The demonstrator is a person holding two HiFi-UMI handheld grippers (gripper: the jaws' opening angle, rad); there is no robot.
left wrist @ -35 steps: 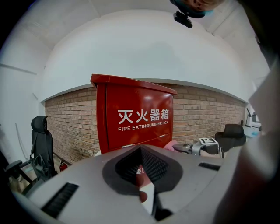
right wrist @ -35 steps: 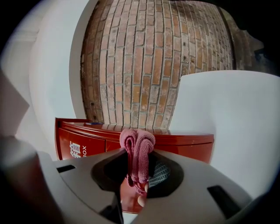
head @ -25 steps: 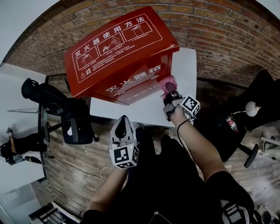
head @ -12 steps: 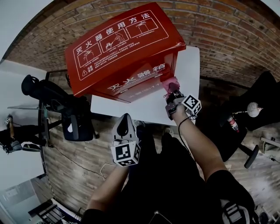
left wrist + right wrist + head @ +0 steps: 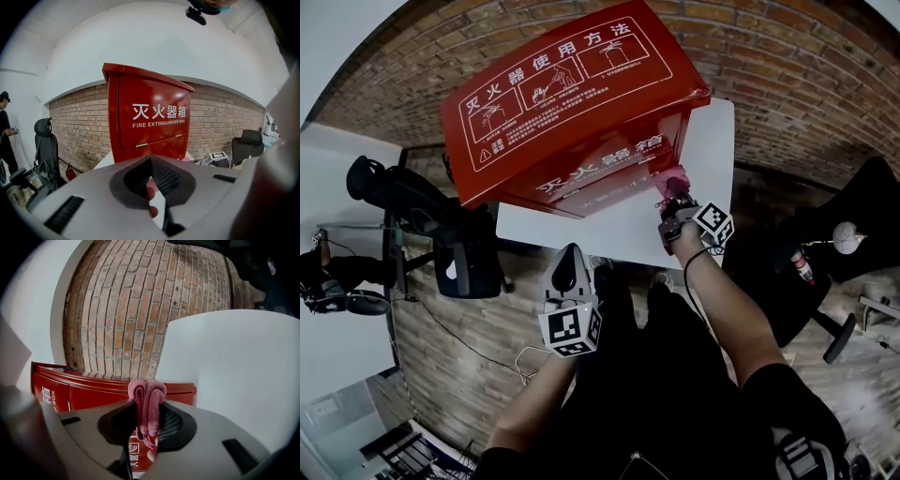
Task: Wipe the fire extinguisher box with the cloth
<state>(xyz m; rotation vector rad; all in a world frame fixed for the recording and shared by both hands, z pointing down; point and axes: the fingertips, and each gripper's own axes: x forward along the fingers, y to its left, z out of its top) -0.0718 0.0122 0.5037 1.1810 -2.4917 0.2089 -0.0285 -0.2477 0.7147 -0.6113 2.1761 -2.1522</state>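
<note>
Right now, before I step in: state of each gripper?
Left tongs: closed, nothing held.
Right tongs: closed on the pink cloth.

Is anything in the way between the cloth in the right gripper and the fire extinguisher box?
Nothing visible. The right gripper holds the pink cloth clamped between its jaws, right at the lower front corner of the red fire extinguisher box on the white table. Whether the cloth touches the box is unclear.

The red metal fire extinguisher box [image 5: 150, 117] carries white lettering on its front: 灭火器箱 above FIRE EXTINGUISHER BOX. Its sloping red lid [image 5: 572, 89] bears 灭火器使用方法 over three white-framed pictograms; the print beneath them is too small to read.
</note>
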